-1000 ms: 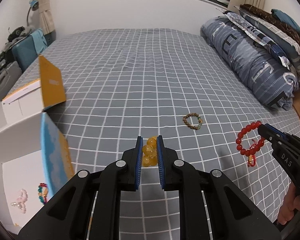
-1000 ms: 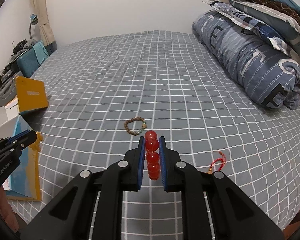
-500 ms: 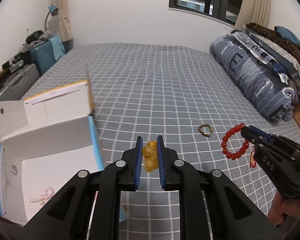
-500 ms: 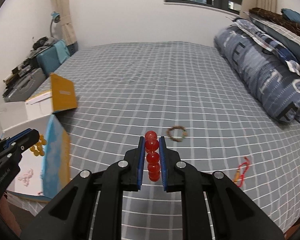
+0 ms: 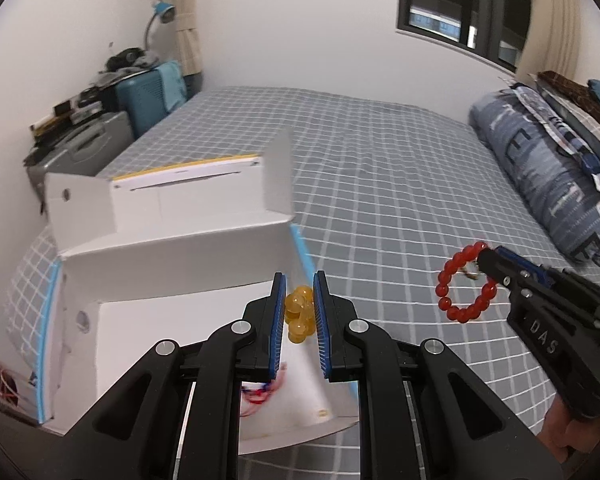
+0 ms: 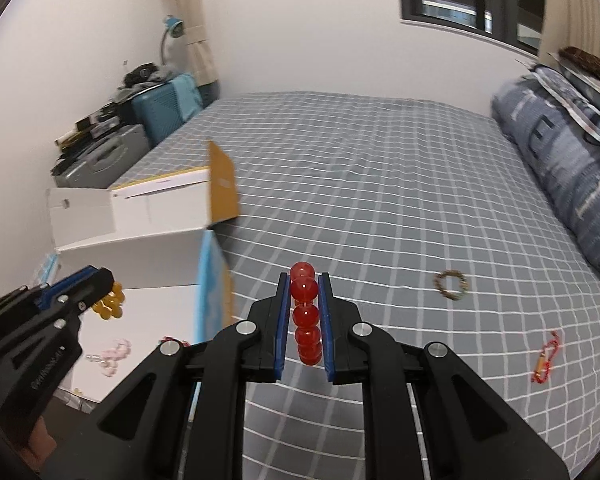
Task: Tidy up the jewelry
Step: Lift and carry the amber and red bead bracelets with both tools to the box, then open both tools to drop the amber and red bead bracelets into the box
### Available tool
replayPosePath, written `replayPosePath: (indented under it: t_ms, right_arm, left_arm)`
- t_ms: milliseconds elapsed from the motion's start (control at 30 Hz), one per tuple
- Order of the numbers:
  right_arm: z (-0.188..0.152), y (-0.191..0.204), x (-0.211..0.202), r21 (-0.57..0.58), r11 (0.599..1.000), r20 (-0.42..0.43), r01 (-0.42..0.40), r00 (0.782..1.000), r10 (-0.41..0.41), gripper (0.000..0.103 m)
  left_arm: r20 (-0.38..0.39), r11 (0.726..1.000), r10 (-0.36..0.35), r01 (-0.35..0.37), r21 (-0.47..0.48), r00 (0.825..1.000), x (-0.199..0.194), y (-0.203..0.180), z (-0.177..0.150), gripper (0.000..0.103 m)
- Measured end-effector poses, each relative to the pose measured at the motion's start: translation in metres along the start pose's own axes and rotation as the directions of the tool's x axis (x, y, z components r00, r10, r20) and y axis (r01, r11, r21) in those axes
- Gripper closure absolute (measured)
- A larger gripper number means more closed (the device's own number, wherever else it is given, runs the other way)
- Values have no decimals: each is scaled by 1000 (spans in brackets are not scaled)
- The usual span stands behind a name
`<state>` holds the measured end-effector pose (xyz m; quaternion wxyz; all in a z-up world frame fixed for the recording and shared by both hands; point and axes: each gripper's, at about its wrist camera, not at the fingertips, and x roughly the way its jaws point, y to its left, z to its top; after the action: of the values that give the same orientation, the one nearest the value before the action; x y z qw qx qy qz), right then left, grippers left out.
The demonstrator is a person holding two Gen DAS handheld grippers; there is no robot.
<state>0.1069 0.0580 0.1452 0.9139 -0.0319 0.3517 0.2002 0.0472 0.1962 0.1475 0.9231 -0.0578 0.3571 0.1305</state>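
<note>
My left gripper [image 5: 299, 280] is shut on a yellow bead bracelet [image 5: 298, 314] and hangs over the right part of the open white box [image 5: 172, 264]; the same bracelet [image 6: 109, 306] shows in the right wrist view. My right gripper [image 6: 303, 278] is shut on a red bead bracelet [image 6: 305, 316], held above the grey checked bed [image 6: 380, 200] to the right of the box [image 6: 140, 256]; the red loop [image 5: 462, 284] dangles in the left wrist view. Inside the box lie a pink-white bracelet [image 6: 112, 354] and a red-blue piece [image 5: 256, 394].
A small brown bead bracelet [image 6: 451, 285] and a red cord charm [image 6: 544, 362] lie on the bed to the right. A rolled blue duvet [image 5: 548, 176] lines the right side. Suitcases [image 5: 100, 136] stand past the bed's left edge. The box lid [image 6: 222, 184] stands upright.
Both grippers have swung left toward the box, each keeping its bracelet. The yellow bracelet went from above the bedsheet to over the box interior; the brown bracelet now lies to the right.
</note>
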Motion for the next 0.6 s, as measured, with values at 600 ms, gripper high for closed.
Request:
replayPosePath:
  t_ms: [600]
  right_arm:
    - [-4, 122, 31, -113, 979, -35, -169, 986, 166, 90]
  left_arm:
    - [-32, 985, 120, -123, -122, 992, 0, 114, -26, 89]
